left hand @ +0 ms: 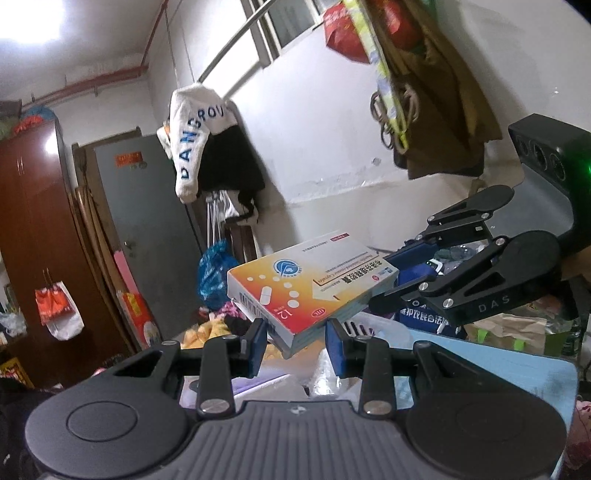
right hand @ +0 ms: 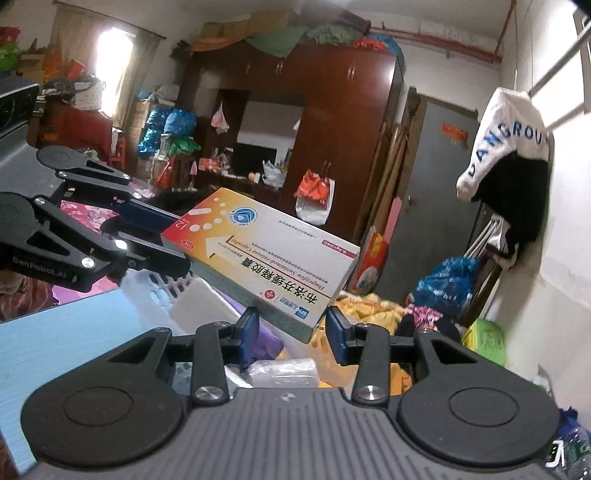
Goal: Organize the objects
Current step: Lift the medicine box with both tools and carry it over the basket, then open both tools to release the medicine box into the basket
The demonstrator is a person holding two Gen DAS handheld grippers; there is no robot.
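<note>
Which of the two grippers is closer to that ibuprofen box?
Neither: both appear to hold it. The left gripper clamps the ibuprofen box at its orange end, the right gripper at its white end.

A blown-out white ceiling light (left hand: 33,18) glares at the left wrist view's top left. A bright curtained window (right hand: 110,48) flares in the right wrist view. Fisheye bending curves edges; corners go dark; distant clutter looks soft.

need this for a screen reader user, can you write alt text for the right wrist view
A medicine box, orange and white with "Ibuprofen Sustained-release Capsules" printed on it, is held in mid-air between two sets of tongs: the right tongs at its near end and the left tongs reaching in from the left. Behind it is a cluttered room with a dark wooden wardrobe and a grey door.
</note>
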